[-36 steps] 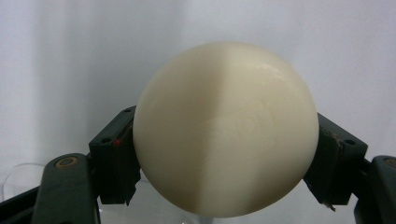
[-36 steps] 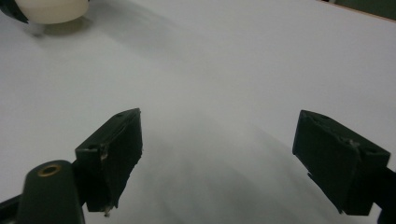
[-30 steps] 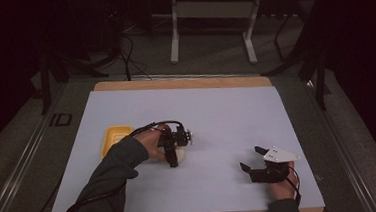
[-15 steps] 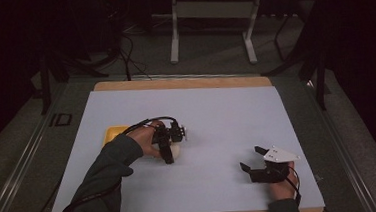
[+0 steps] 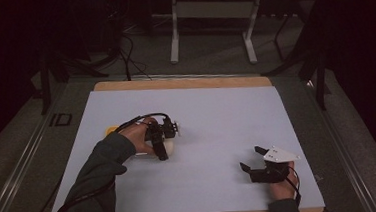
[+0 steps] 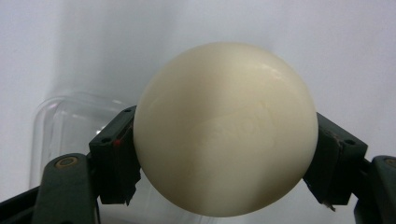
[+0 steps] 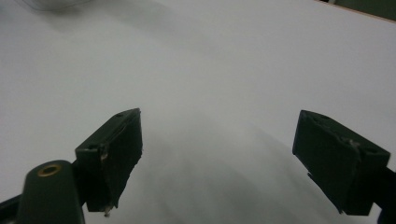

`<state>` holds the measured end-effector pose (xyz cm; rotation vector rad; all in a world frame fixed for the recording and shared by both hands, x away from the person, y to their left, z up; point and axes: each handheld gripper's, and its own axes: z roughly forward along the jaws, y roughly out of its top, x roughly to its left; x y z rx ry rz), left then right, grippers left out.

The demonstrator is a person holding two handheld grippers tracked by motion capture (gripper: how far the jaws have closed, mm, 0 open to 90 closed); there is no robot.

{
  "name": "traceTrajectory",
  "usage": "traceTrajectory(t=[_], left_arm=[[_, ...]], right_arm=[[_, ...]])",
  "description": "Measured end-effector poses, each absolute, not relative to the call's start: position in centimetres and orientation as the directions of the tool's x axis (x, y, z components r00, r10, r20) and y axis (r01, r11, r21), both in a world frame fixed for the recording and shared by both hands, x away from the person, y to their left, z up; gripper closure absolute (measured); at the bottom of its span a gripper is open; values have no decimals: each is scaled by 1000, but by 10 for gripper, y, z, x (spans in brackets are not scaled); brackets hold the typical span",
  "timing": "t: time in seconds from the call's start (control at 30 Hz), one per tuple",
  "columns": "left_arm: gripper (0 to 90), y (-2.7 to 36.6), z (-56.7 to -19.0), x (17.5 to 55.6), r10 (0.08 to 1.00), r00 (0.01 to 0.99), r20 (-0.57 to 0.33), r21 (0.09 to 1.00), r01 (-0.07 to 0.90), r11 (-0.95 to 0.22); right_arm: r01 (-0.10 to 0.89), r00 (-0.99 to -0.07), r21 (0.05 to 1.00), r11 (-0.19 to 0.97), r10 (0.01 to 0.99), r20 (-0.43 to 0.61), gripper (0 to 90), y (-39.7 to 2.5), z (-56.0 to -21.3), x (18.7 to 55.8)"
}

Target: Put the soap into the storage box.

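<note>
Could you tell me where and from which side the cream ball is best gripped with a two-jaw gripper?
Across its widest part, one jaw on each opposite side. The cream ball is smooth and round, so pads off its middle line would probably slip. The left gripper holds it this way, its pads flat against the ball's flanks, near a clear container. The right gripper rests open, apart.

Ball between left gripper jaws, mid-left on table; clear tub behind it. Right gripper near right, well apart.
</note>
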<state>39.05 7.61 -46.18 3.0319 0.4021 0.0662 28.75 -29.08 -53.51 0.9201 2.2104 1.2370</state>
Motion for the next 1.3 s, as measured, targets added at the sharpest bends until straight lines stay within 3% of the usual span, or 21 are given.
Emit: traceTrajectory(t=[1.3], left_arm=[[242,113,-447,396,331,943,28,98,327,-940]], right_arm=[[335,-679,863,377,732,-56,157,-291,-535,287]])
